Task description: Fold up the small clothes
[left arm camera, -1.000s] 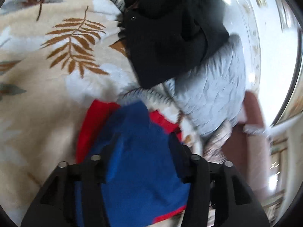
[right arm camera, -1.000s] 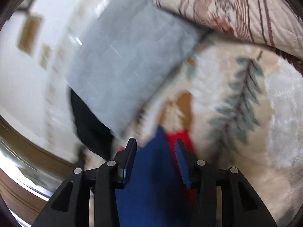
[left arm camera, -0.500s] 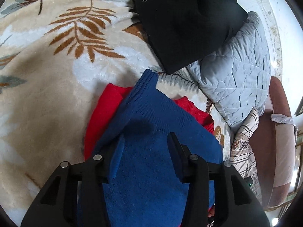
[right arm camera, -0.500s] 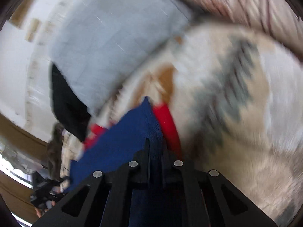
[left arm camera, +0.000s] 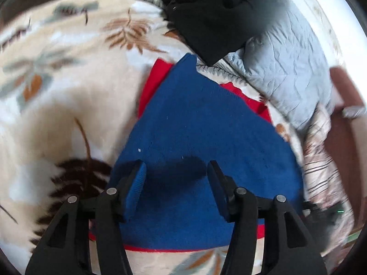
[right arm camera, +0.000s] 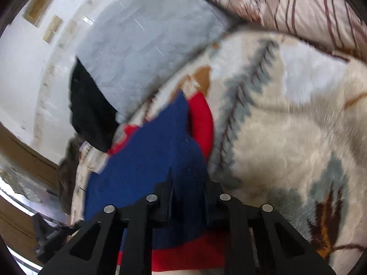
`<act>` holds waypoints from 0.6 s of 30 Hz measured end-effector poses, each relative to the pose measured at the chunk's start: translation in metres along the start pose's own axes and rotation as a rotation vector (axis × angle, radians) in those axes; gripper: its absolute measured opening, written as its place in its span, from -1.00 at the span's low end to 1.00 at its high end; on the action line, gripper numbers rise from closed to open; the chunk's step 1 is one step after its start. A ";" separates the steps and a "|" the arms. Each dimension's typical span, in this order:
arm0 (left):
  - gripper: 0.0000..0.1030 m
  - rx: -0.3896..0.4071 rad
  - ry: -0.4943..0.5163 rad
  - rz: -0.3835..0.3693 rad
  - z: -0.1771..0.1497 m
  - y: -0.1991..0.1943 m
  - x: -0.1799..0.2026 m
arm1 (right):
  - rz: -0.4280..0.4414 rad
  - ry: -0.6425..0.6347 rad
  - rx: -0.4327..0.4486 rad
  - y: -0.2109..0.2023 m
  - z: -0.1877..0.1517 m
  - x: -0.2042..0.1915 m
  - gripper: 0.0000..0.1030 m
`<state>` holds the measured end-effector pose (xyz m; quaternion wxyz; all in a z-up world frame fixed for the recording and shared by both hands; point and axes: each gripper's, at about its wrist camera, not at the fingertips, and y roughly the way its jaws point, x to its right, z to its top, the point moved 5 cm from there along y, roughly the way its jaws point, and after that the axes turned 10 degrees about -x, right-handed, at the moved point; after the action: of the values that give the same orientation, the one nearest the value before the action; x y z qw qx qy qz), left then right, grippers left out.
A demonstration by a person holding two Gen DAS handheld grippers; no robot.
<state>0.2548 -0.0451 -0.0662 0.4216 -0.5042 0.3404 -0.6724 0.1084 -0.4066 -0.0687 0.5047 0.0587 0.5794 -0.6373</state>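
A small knit garment [left arm camera: 201, 114], blue with red edges [left arm camera: 156, 80], lies spread on a leaf-patterned plush blanket [left arm camera: 68, 103]. My left gripper [left arm camera: 176, 165] hovers over the blue cloth near its lower edge. Its jaws are opening and nothing is pinched between them. In the right wrist view the same garment [right arm camera: 149, 155] runs up and away from my right gripper [right arm camera: 188, 178]. A bunched fold of blue cloth fills the narrow gap between the right jaws, which are starting to open. The red hem [right arm camera: 188, 256] shows below the fingers.
A black garment [left arm camera: 213, 11] lies at the far side, partly on a grey quilted pillow [left arm camera: 286, 64]. A striped cushion [right arm camera: 286, 6] sits at the bed's edge, with brown furniture [left arm camera: 344, 126] beyond. The blanket [right arm camera: 286, 126] stretches wide to the right.
My left gripper has drawn back across the blue cloth and its jaws have spread. My right gripper went from open around the cloth to closed on a fold, then shifted.
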 end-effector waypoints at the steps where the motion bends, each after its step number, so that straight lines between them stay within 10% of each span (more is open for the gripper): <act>1: 0.05 0.003 0.011 0.016 0.002 0.001 0.000 | 0.034 0.002 0.033 -0.012 0.004 0.000 -0.83; 7: 0.05 -0.039 -0.039 0.028 0.009 0.011 -0.014 | -0.042 0.084 -0.051 0.005 0.001 0.031 -0.81; 14: 0.19 0.097 -0.063 -0.085 0.025 -0.026 -0.017 | -0.039 -0.051 0.118 -0.014 0.026 -0.008 -0.43; 18: 0.21 0.017 -0.080 0.037 0.028 0.006 -0.029 | -0.037 -0.119 0.091 0.007 0.026 -0.024 -0.58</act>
<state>0.2868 -0.0222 -0.0758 0.4515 -0.5209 0.3265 -0.6467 0.1381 -0.4121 -0.0491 0.5234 0.0330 0.5196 -0.6745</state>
